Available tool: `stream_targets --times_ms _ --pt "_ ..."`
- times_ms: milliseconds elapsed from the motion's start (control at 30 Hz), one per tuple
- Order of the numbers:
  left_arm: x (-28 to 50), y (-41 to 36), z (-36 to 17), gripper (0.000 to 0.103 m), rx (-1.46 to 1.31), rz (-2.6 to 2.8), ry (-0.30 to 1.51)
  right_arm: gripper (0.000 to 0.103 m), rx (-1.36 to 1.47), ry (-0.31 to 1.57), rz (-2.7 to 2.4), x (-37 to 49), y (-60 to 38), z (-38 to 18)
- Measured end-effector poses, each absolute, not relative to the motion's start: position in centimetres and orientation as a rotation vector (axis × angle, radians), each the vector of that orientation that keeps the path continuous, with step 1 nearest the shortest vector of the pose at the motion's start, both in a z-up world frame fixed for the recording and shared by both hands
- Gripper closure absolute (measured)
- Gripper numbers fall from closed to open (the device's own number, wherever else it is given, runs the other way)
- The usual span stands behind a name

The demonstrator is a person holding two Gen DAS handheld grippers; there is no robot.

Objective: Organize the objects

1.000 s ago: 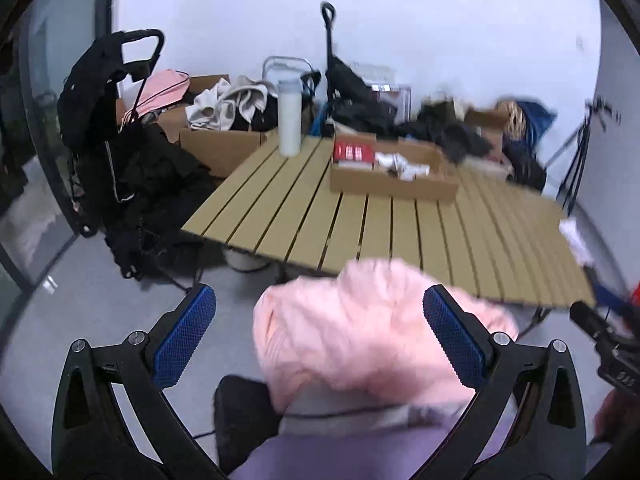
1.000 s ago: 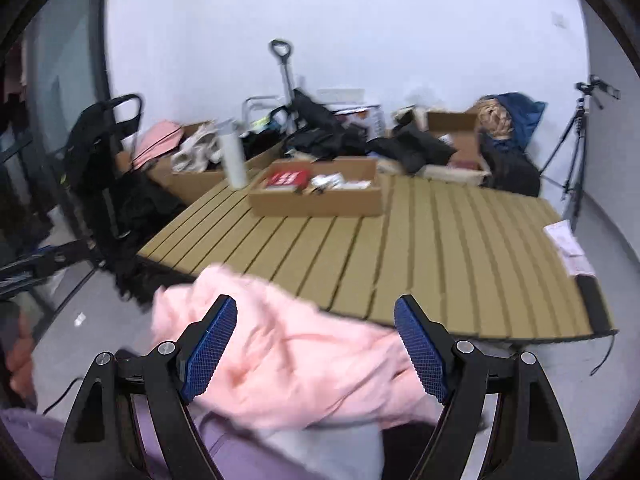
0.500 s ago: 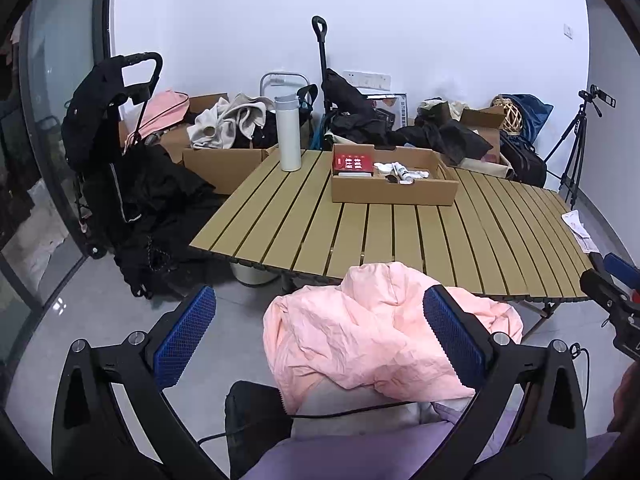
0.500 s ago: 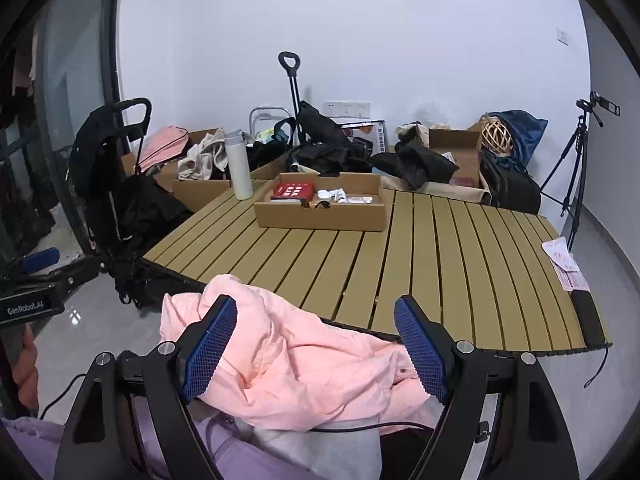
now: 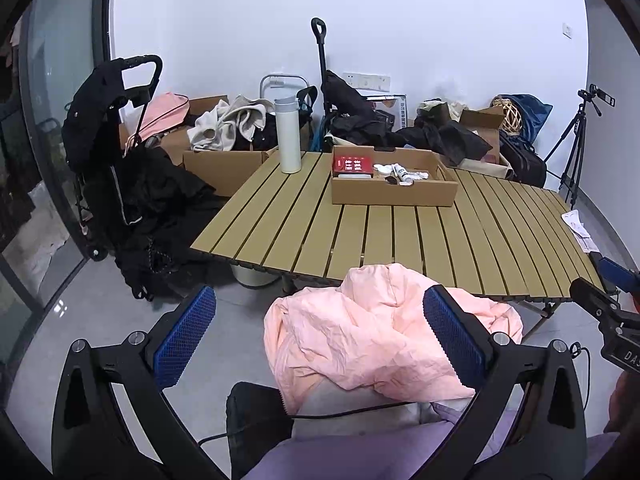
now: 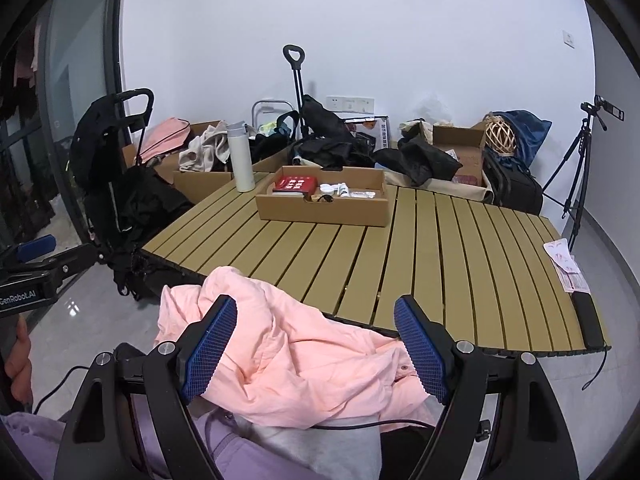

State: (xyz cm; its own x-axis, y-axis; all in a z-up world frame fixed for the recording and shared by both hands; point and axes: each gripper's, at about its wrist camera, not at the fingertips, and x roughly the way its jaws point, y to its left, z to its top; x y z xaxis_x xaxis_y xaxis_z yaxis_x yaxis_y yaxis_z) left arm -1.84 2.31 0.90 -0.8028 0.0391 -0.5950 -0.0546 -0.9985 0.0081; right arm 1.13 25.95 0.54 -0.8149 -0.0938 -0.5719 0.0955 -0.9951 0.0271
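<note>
The pink jacket (image 5: 380, 332) lies crumpled on the person's lap, at the near edge of the slatted table (image 5: 400, 232), its upper folds lapping against that edge. The left gripper (image 5: 320, 336) hangs above it with its blue-padded fingers (image 5: 186, 334) spread wide and released, nothing between them pressed; the jacket shows in the gap below. The right gripper (image 6: 316, 352) is likewise released, fingers (image 6: 420, 354) well apart over the same jacket. On the table, toward twelve o'clock, sits a shallow cardboard tray (image 5: 394, 196) holding a red box (image 5: 354, 164) and small white items, with a white bottle (image 5: 289, 136) upright at about eleven o'clock of it. Papers (image 6: 564, 266) lie at the table's three o'clock edge.
</note>
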Motion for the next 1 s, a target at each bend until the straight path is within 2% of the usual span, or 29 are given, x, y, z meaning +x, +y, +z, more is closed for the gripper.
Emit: stream_targets --times_ms 1000 --pt "-2.1 1.4 1.2 0.000 -0.974 2.932 0.049 0.019 0.943 -0.021 -2.899 0.8 26.1 0.4"
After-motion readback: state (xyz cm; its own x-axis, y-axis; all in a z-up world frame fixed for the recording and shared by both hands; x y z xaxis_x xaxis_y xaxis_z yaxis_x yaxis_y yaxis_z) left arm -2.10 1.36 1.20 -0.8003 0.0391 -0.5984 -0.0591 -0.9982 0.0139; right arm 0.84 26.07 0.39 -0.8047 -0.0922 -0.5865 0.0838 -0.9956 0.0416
